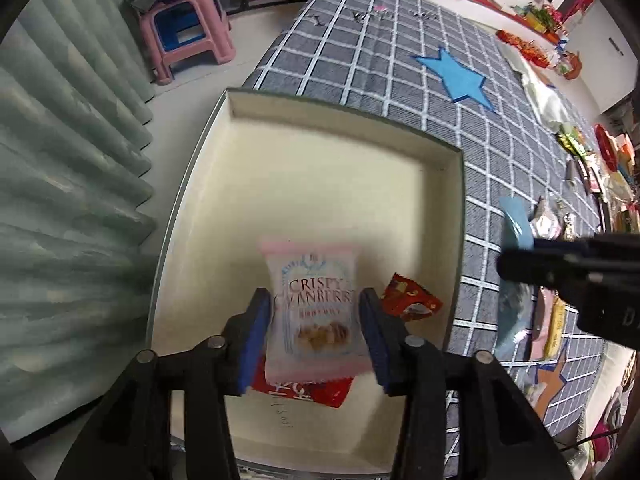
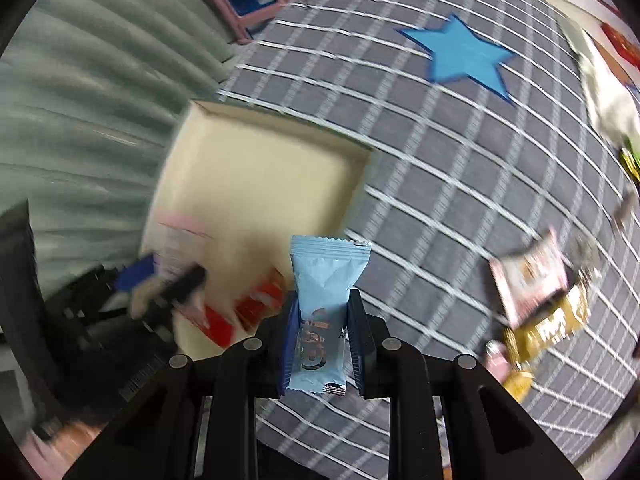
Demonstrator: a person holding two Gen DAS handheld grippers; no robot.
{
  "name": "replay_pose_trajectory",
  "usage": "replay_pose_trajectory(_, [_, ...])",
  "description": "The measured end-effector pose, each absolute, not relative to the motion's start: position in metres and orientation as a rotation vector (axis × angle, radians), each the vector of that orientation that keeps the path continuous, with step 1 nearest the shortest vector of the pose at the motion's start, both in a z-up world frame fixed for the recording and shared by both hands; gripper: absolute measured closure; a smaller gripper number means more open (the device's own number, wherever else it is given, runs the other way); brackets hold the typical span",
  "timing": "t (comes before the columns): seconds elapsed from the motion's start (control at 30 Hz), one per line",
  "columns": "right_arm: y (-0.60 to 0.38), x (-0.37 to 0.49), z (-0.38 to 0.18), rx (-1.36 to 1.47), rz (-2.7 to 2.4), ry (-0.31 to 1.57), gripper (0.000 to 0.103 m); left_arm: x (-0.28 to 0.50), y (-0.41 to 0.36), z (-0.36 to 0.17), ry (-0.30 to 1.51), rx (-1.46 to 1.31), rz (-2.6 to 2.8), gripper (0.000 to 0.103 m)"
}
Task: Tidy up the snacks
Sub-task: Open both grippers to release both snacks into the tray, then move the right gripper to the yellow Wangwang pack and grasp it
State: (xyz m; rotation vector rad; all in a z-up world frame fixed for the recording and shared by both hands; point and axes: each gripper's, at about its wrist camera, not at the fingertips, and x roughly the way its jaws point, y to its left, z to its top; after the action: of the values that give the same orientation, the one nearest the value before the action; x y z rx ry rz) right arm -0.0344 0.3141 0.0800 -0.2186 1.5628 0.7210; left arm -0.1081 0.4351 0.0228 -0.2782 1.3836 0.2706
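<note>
A cream shallow box lies on the grey checked cloth; it also shows in the right wrist view. My left gripper is over the box, its blue pads either side of a pink-and-white "Crispy Cranberry" packet; the packet looks loose between them. Red packets lie in the box under and beside it. My right gripper is shut on a light blue packet, held above the cloth by the box's near right corner. The right gripper shows at the right of the left wrist view.
Loose snack packets lie on the cloth to the right. A blue star patch is on the cloth farther off. A pink stool stands beyond the table's far left corner. A green curtain hangs on the left.
</note>
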Motion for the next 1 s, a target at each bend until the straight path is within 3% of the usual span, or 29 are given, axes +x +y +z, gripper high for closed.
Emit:
replay_pose_trajectory(0.1, [0.336,-0.033,0.077,-0.205,0.738,1.571,0.078,-0.111,0.439,0.025,1.354,-0.290,0.288,0.030])
replay_pose_trajectory(0.13, [0.340,-0.034,0.076,-0.201,0.741,1.574,0.078,-0.111,0.440,0.026,1.344,-0.304,0.281,0.019])
replay_pose_trajectory(0.23, [0.339,-0.023,0.068,-0.190,0.751,1.592,0.074,-0.112,0.443,0.027,1.340,-0.335,0.268,0.017])
replay_pose_trajectory(0.27, [0.340,-0.022,0.066,-0.186,0.745,1.603,0.052,-0.112,0.443,0.026,1.344,-0.333,0.273,0.017])
replay_pose_trajectory(0.3, [0.339,-0.022,0.064,-0.183,0.732,1.603,0.012,-0.111,0.443,0.025,1.353,-0.329,0.274,0.017])
replay_pose_trajectory(0.33, [0.337,-0.024,0.066,-0.179,0.719,1.594,0.000,-0.111,0.442,0.025,1.358,-0.324,0.275,0.017])
replay_pose_trajectory(0.5, [0.297,-0.029,0.071,-0.215,0.576,1.633,0.001,-0.110,0.423,0.024,1.400,-0.266,0.224,0.017])
replay_pose_trajectory(0.83, [0.101,-0.068,0.029,-0.107,0.132,1.780,0.001,-0.109,0.330,0.014,1.501,-0.150,-0.023,0.017])
replay_pose_trajectory(1.0, [0.066,-0.105,0.014,-0.090,0.079,1.817,0.001,-0.103,0.294,0.006,1.544,-0.102,-0.099,0.017])
